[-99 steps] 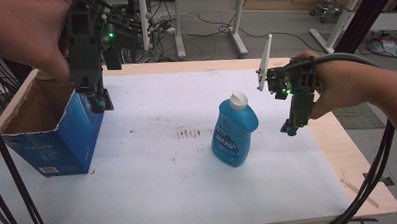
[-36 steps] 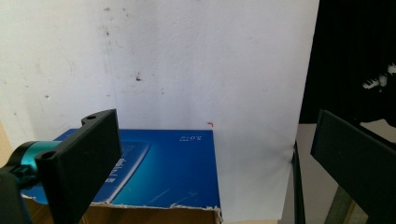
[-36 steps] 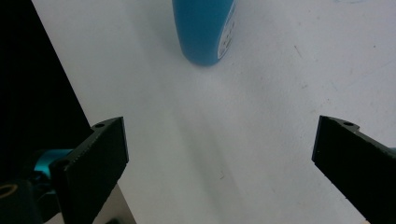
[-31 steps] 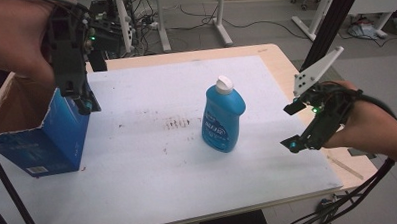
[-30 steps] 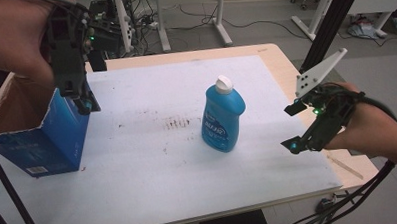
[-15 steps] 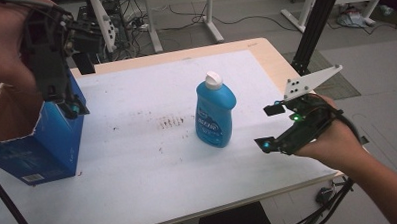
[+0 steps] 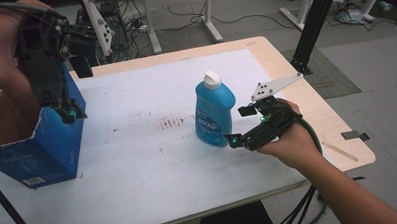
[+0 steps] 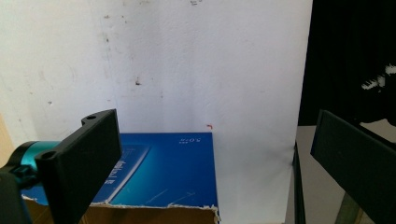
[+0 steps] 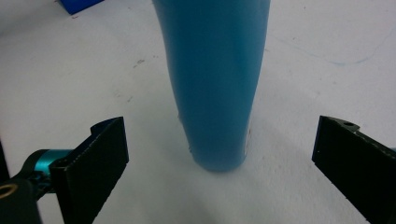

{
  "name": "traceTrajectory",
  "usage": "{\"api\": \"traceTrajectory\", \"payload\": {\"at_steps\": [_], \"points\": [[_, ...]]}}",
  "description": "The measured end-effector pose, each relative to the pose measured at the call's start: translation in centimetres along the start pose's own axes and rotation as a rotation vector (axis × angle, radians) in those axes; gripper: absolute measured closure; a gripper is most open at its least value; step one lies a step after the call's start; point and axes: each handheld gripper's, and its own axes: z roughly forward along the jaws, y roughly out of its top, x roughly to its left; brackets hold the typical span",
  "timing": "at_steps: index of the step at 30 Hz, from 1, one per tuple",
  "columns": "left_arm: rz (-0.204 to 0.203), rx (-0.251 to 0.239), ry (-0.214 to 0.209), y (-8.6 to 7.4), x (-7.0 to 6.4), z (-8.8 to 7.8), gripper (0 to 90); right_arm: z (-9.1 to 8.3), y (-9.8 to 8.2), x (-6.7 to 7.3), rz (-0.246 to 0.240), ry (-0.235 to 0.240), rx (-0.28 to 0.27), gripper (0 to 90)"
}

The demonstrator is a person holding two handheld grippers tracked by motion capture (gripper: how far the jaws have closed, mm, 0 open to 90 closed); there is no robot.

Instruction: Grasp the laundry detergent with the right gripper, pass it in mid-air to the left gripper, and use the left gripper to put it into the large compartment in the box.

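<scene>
1. White worktop (image 7: 134, 180) holds a blue bottle (image 7: 214, 112), standing up in the middle.
2. Right gripper (image 7: 240, 126) is wide open beside it, holding nothing yet.
3. Left gripper (image 7: 69, 112) hangs open and empty over the blue box (image 7: 45, 151) at the left.

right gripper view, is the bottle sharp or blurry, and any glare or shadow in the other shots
Right gripper view: the blue bottle is soft and close, its label unreadable, with a faint shadow at its base. High view: even light, the person's left hand blurred at the edge. Left gripper view: the blue box is fairly sharp, the white table cover bright, nearly washed out.
</scene>
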Motion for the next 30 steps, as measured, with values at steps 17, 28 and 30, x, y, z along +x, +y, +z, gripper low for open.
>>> {"api": "traceTrajectory", "payload": {"at_steps": [17, 28, 30], "points": [[-0.006, -0.002, -0.003, -0.5, 0.4, 0.1, 1.7, 2.9, -0.1, 0.1, 0.073, -0.047, -0.083, 2.9], [-0.005, -0.002, -0.005, -0.6, 0.5, 0.1, 1.8, 4.0, -0.2, 0.8, 0.085, -0.095, -0.156, 2.9], [-0.008, -0.007, -0.002, -0.6, 0.4, 0.1, 1.8, 4.2, -0.3, 0.9, 0.081, -0.102, -0.167, 2.9]]}}
